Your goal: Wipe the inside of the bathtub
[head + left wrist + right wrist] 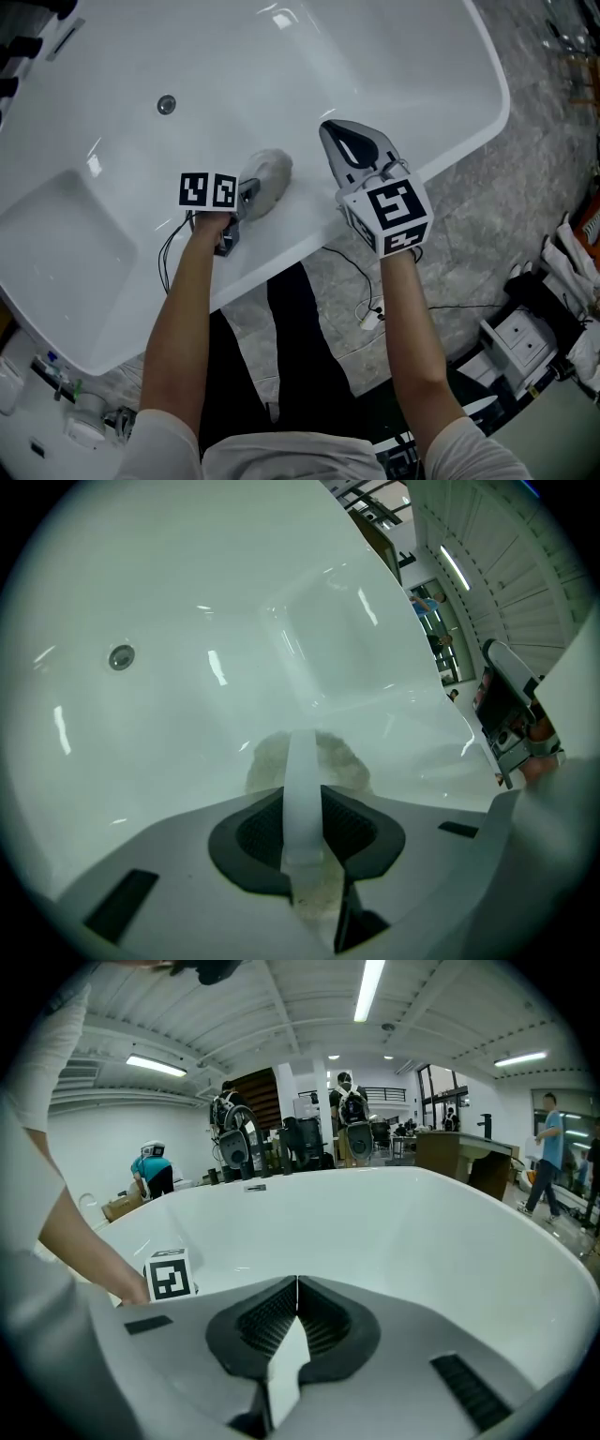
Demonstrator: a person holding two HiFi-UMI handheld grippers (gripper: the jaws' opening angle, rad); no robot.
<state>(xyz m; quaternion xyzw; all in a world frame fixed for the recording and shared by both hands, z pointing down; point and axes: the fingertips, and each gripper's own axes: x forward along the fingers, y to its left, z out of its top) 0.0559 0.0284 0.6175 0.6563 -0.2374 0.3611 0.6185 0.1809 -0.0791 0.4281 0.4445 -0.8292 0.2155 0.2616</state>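
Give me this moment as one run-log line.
left gripper: shut on cloth | cloth: against bathtub inner wall | right gripper: jaws together, empty, above tub's near side

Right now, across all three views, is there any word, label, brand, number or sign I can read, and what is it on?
No readable text anywhere.
left marker cube: black-and-white square patterns only, no letters.
right marker cube: the same, patterns only.
bathtub: no brand or marking shows.
cloth: no tag visible.
small items on the floor: any print too small to read.
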